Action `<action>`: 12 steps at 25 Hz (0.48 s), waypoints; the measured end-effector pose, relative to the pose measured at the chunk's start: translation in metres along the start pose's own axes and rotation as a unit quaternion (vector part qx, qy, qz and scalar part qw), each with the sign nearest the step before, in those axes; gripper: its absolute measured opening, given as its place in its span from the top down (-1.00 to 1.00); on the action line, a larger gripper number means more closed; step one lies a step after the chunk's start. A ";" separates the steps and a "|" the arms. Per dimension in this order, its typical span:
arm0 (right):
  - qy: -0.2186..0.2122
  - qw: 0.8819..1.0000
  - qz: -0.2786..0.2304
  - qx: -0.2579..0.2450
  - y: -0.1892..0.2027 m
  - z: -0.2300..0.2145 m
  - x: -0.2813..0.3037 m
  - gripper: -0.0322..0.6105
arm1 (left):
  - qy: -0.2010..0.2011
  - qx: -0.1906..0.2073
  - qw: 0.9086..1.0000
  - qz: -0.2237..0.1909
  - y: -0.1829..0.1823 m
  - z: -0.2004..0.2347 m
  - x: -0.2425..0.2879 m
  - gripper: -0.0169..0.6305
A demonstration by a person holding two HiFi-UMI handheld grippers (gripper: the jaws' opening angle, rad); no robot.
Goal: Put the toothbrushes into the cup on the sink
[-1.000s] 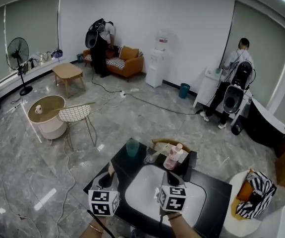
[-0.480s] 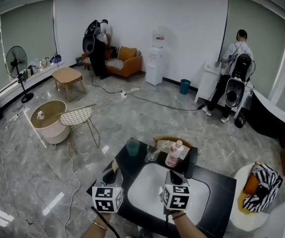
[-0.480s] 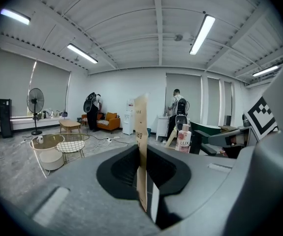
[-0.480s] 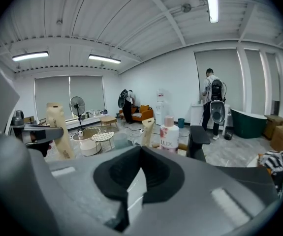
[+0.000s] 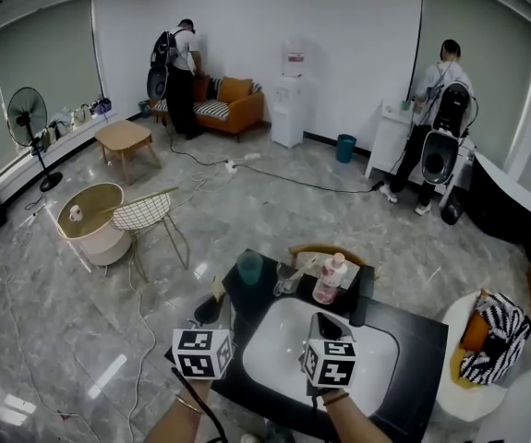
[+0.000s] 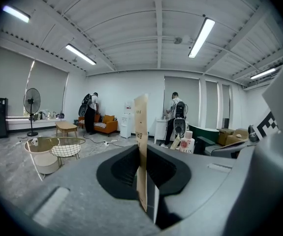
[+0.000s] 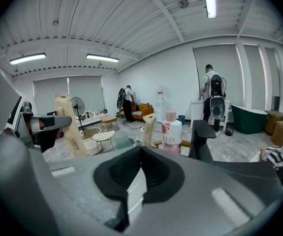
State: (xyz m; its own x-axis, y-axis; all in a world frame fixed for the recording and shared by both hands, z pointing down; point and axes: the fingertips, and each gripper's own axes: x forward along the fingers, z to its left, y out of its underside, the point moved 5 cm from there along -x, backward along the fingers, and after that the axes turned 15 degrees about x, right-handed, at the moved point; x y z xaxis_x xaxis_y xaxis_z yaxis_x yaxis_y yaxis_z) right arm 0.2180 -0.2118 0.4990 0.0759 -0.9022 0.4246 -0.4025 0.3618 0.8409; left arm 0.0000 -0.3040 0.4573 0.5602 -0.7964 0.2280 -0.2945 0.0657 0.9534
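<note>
Toothbrush (image 6: 141,146), in its brown paper sleeve, stood upright between the jaws of the left gripper (image 5: 211,308), which were closed on it. That hand reached in from the lower edge of the head view, left of centre, over the left edge of the black worktop (image 5: 413,358), and pointed up-frame towards the teal cup (image 5: 249,268). The right gripper (image 5: 326,327) hovered over the white sink (image 5: 274,349), tipped slightly down, jaws shut and empty.
</note>
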 end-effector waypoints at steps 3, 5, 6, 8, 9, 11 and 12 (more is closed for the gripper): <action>0.001 1.000 0.002 0.005 0.000 0.003 0.004 0.89 | 0.002 0.000 1.000 -0.006 -0.005 0.004 0.007 0.83; 0.002 1.000 0.004 0.010 0.001 0.004 0.008 0.89 | 0.004 -0.003 1.000 -0.011 -0.009 0.006 0.011 0.83; 0.003 1.000 0.005 0.011 0.001 0.004 0.009 0.89 | 0.005 -0.004 1.000 -0.013 -0.011 0.007 0.013 0.83; 0.005 1.000 0.007 0.012 0.002 0.004 0.011 0.89 | 0.006 0.000 1.000 -0.017 -0.014 0.008 0.017 0.83; 0.005 1.000 0.007 0.012 0.002 0.004 0.012 0.89 | 0.007 0.001 1.000 -0.018 -0.015 0.008 0.019 0.83; 0.008 1.000 0.008 0.016 0.002 0.003 0.014 0.89 | 0.008 0.005 1.000 -0.021 -0.018 0.010 0.025 0.83; 0.009 1.000 0.008 0.019 0.002 0.003 0.016 0.89 | 0.009 0.007 1.000 -0.022 -0.020 0.012 0.028 0.83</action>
State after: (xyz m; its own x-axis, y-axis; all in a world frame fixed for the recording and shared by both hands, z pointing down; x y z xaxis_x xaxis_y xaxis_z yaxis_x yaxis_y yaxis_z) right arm 0.2153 -0.2261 0.5066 0.0859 -0.8918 0.4443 -0.4374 0.3669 0.8210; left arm 0.0123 -0.3342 0.4427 0.5861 -0.7879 0.1889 -0.2796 0.0221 0.9599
